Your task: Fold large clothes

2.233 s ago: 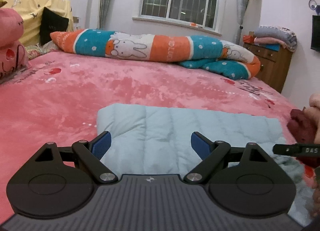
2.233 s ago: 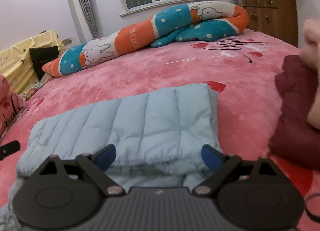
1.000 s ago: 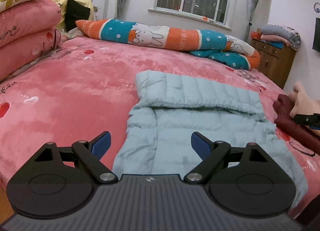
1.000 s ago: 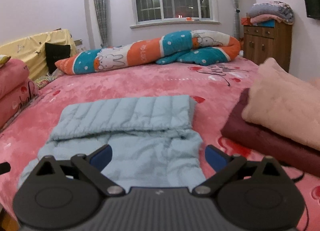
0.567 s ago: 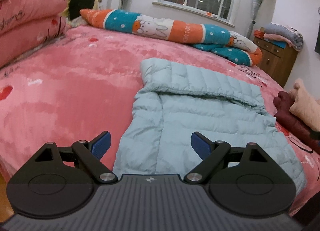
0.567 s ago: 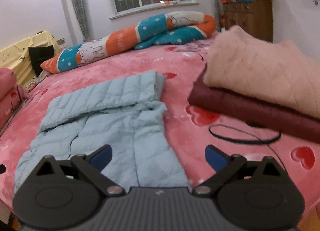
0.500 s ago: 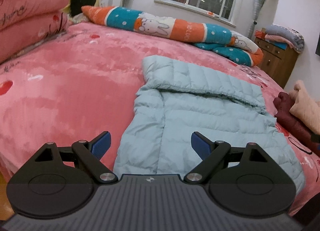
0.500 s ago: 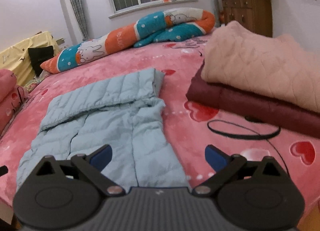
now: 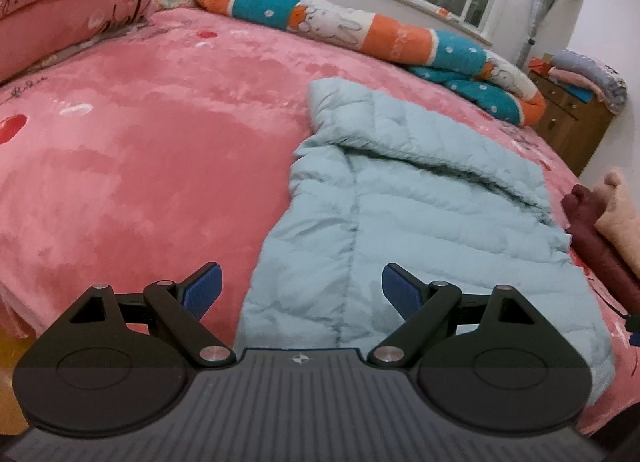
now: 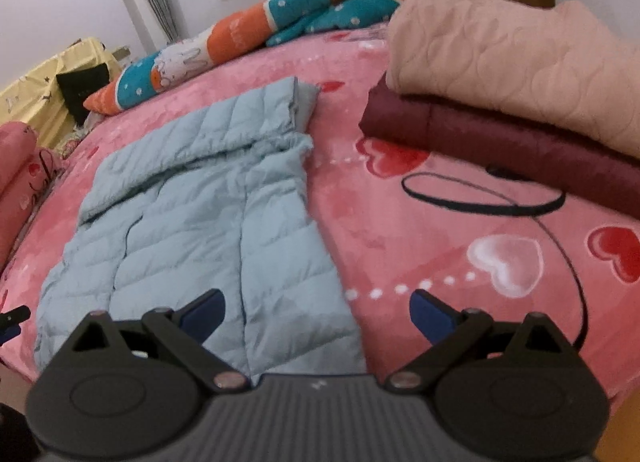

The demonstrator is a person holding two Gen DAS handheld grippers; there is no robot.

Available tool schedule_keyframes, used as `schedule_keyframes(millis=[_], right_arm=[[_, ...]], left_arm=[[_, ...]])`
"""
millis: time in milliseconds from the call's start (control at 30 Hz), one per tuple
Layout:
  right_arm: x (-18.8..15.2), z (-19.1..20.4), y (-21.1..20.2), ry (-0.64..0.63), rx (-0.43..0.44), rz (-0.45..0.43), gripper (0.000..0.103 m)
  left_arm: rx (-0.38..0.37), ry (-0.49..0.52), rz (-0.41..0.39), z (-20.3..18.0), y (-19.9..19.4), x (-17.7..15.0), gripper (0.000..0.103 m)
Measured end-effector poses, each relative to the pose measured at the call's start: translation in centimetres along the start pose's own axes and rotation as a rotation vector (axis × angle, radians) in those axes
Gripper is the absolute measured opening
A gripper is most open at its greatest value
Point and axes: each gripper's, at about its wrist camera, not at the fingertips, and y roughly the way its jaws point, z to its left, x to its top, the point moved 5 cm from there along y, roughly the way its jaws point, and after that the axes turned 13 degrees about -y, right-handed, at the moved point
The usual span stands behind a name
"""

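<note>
A light blue quilted down jacket point(image 9: 420, 222) lies flat on the pink bed, its far end folded back over itself. It also shows in the right wrist view point(image 10: 208, 230). My left gripper point(image 9: 300, 286) is open and empty, just above the jacket's near left hem corner. My right gripper point(image 10: 316, 310) is open and empty, above the jacket's near right hem corner, at the bed's front edge.
A pink plush bedspread point(image 9: 140, 150) covers the bed. A folded maroon garment point(image 10: 500, 142) with a folded peach quilted one point(image 10: 520, 42) on top lies to the right of the jacket. A rolled rabbit-print duvet point(image 9: 360, 30) lies at the far side. Pink pillows point(image 9: 68, 2) are stacked left. A wooden dresser point(image 9: 572, 126) stands right.
Both grippers have drawn back from the jacket's folded far end to its near hem at the bed's edge, and now sit lower and closer to it. Both stayed open.
</note>
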Motion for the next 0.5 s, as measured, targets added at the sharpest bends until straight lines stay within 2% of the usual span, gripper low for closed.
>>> schedule_keyframes(millis=[100,367,500], right_arm=[[-0.3,0.0,0.7,-0.001,0.014,0.039,0.093],[-1.1,0.2,2.3,-0.004,0.058,0.137,0.092],[-1.4,0.5,2.9,-0.022,0.062,0.174,0.092]], left_arm=[[0.003,-0.019,0.022,0.6,0.7,-0.1,0.103],[0.001,0.005,0.096,0.6,2.4,-1.0,0.103],[-0.029,0.027,0.115,0.2,2.1,-1.5,0.103]])
